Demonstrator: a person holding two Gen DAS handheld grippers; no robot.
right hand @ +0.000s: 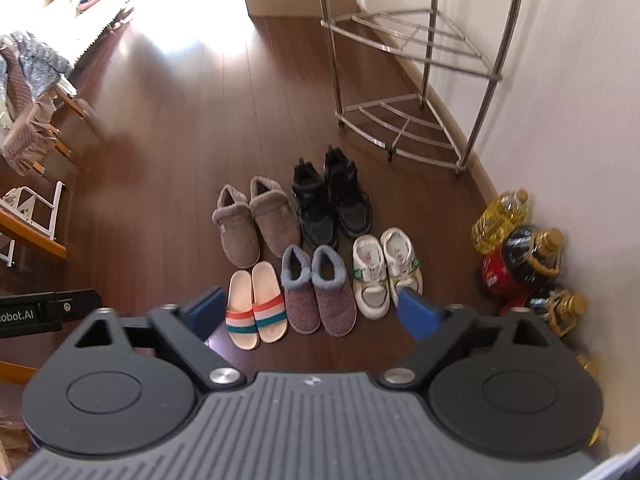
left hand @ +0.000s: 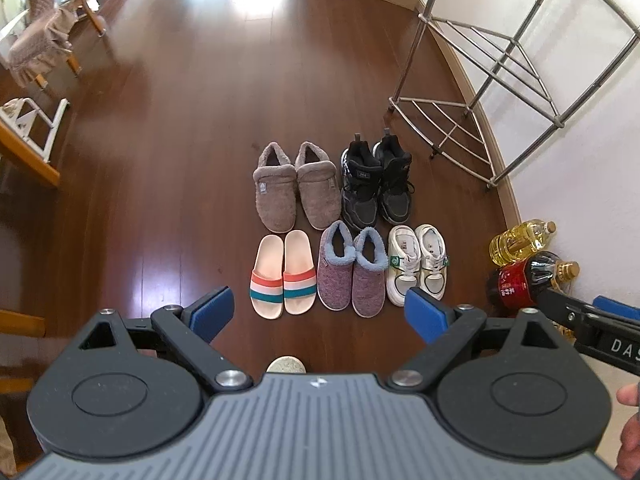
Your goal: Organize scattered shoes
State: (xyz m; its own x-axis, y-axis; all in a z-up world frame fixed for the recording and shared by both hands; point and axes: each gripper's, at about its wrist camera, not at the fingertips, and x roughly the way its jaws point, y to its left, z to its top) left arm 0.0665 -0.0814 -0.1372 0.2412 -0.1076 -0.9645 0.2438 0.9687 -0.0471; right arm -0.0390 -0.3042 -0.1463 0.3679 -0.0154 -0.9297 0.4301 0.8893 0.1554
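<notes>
Five pairs of shoes stand side by side in two rows on the wooden floor. The far row holds brown fuzzy slippers [left hand: 296, 186] [right hand: 256, 220] and black sneakers [left hand: 376, 182] [right hand: 332, 200]. The near row holds striped pink slides [left hand: 282, 274] [right hand: 256, 306], purple slippers with blue lining [left hand: 352, 270] [right hand: 318, 290] and white sneakers [left hand: 418, 264] [right hand: 386, 270]. My left gripper [left hand: 320, 314] hangs open above the near row, nothing between its blue pads. My right gripper [right hand: 310, 312] is open too, also held above the shoes and holding nothing.
A metal corner rack [left hand: 500, 80] [right hand: 416, 80] stands by the white wall at the right. Oil and sauce bottles [left hand: 524, 264] [right hand: 516, 252] sit against the wall. Chairs with draped clothes [left hand: 44, 32] and a wooden table edge [left hand: 28, 160] are at the left.
</notes>
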